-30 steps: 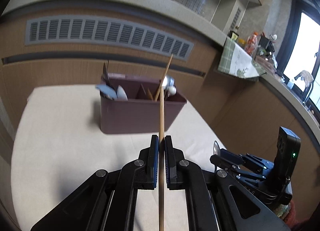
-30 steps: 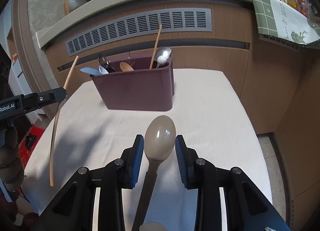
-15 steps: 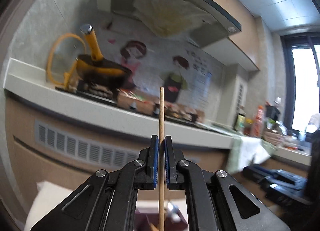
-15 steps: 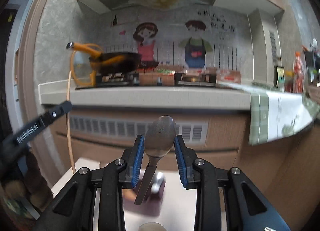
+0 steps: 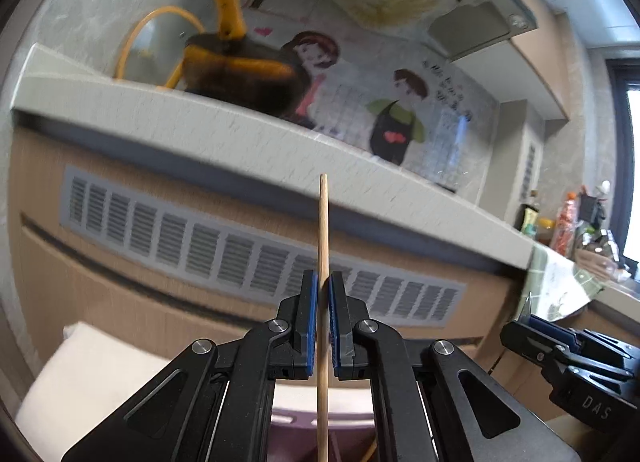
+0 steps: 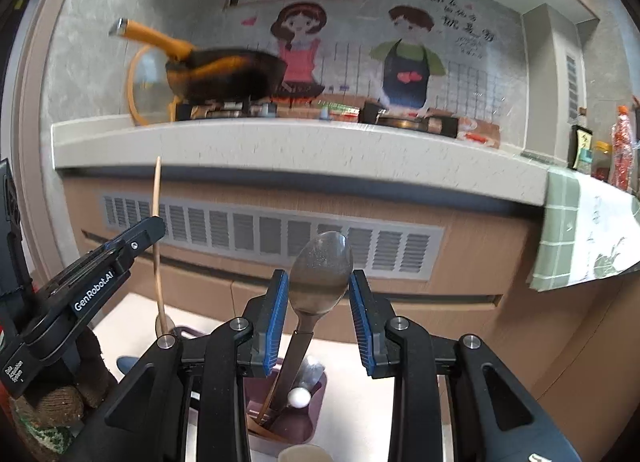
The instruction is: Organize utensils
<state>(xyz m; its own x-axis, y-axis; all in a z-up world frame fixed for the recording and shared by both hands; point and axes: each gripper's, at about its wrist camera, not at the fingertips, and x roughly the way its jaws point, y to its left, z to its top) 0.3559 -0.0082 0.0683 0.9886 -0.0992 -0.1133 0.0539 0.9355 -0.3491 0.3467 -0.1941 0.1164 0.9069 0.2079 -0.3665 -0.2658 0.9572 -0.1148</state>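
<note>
Chopstick (image 5: pixel 323 262) in "GenRobot.AI" left claw (image 6: pixel 154 224); spoon (image 6: pixel 320 274) in right claw (image 6: pixel 318 294)

Daylight from the right window (image 5: pixel 634 166), motion-blurred background (fisheye-bent edges), black vignetted corners.

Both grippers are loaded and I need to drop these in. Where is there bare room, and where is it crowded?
Bare cloth on the table lies right of the organizer. Its near compartment is crowded: the spoon handle already enters it beside other utensils. The chopstick hangs over the organizer's other end.
</note>
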